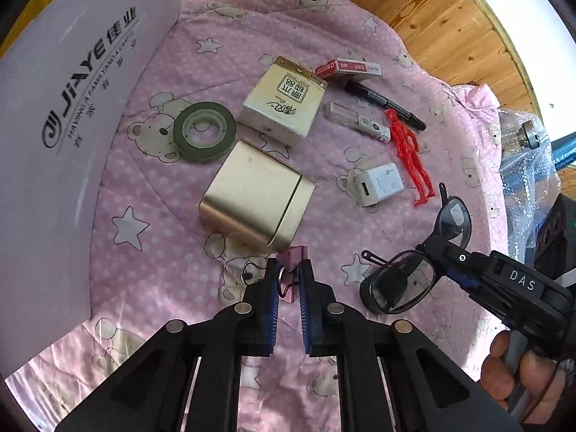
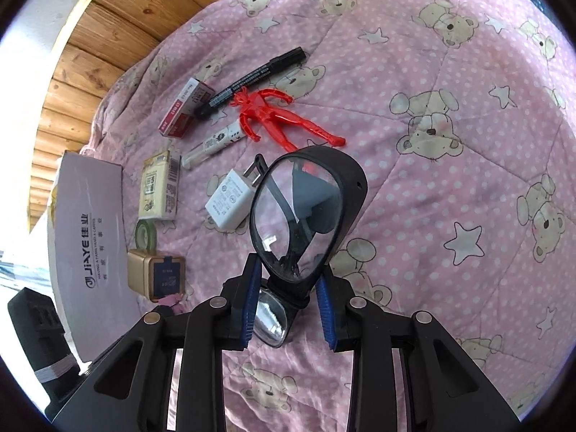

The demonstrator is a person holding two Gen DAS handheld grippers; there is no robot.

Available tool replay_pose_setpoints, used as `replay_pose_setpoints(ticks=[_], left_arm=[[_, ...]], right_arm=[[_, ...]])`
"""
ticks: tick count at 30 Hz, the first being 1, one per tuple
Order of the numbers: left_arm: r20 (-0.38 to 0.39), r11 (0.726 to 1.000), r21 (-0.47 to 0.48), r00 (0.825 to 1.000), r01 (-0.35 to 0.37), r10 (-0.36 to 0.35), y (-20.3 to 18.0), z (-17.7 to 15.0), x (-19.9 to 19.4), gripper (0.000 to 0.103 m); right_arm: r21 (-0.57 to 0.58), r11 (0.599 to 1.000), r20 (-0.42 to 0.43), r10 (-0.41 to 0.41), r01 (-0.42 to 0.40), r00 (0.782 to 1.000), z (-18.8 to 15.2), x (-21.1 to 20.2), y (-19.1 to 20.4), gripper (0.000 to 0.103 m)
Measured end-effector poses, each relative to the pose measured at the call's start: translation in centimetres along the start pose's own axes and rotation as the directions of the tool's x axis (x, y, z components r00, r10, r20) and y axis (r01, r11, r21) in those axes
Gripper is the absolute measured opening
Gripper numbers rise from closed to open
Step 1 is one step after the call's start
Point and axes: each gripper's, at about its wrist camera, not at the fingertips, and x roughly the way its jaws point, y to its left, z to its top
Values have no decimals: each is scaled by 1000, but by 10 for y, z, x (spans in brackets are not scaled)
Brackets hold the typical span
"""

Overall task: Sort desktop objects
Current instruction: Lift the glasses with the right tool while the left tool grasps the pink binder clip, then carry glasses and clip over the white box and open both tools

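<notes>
1. Work surface: pink quilted blanket (image 1: 201,72), white dots, bear and star print, soft and creased. Wooden plank wall (image 1: 432,18) behind it.
2. Left edge: large white box (image 1: 54,126), smooth card, printed "JiAYE". It walls off that side of the spread.
3. Centre cluster, left wrist view: olive-green tape roll (image 1: 204,131) lying flat; just beside it a brushed gold tin (image 1: 255,194), rounded corners, lid end toward the camera's right; behind both a cream carton (image 1: 282,102) with printed characters.
4. Far row: red-and-white small box (image 1: 347,68), black marker (image 1: 385,105), clear-capped white tube (image 1: 358,122), all near one another. Red plastic figure (image 1: 408,153) lies stretched beside the tube, its head touching the marker.
5. White USB charger (image 1: 378,184), glossy, prongs toward the figure, between tin and figure.
6. Left gripper (image 1: 289,275): blue ribbed pads narrowed to a small gap around a pink binder clip (image 1: 291,273) with wire handles. The clip sits on the blanket just in front of the tin. Whether the pads actually press it, I cannot tell.
7. Right gripper (image 2: 289,280): closed on the bridge of black-framed glasses (image 2: 306,212), held upright above the blanket, one lens up, one below the pads. The raised lens blocks part of the charger and the figure's legs in the right wrist view.
8. Person's hand (image 1: 522,381) grips the right tool handle at lower right.
9. Crinkled clear plastic wrap (image 1: 522,165) lies at the blanket's right edge.
</notes>
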Motion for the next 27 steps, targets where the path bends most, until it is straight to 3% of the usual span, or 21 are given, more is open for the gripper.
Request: replay_pose_setpoints(ticks=[3,4,6,16,27], left_arm=[[3,1000,7,1000,7,-7,-1,-1,-8,11],[3,1000,9,1000,9,-9,-1,-2,-10,11],[4,1000,13,1000,5,-5,-1,-3,-17,11],[42,1000,14,999,-6,6,-3,-13,-44,11],[85,1000,22,996,23,-25,-9,-14,-72,11]], right_arm=[[-13,1000,4,5,-5,1000,-3,-5,4,29],[-15,1000,3,9,-9,1000,-4,-6,5,21],[-28,1000,4,13,-13,1000,-6,-10,9,18],[-40,999,7,29,-29,1000,-14,-13,8,15],[-72,995,43,73,-70,996,-19,-51,23,12]])
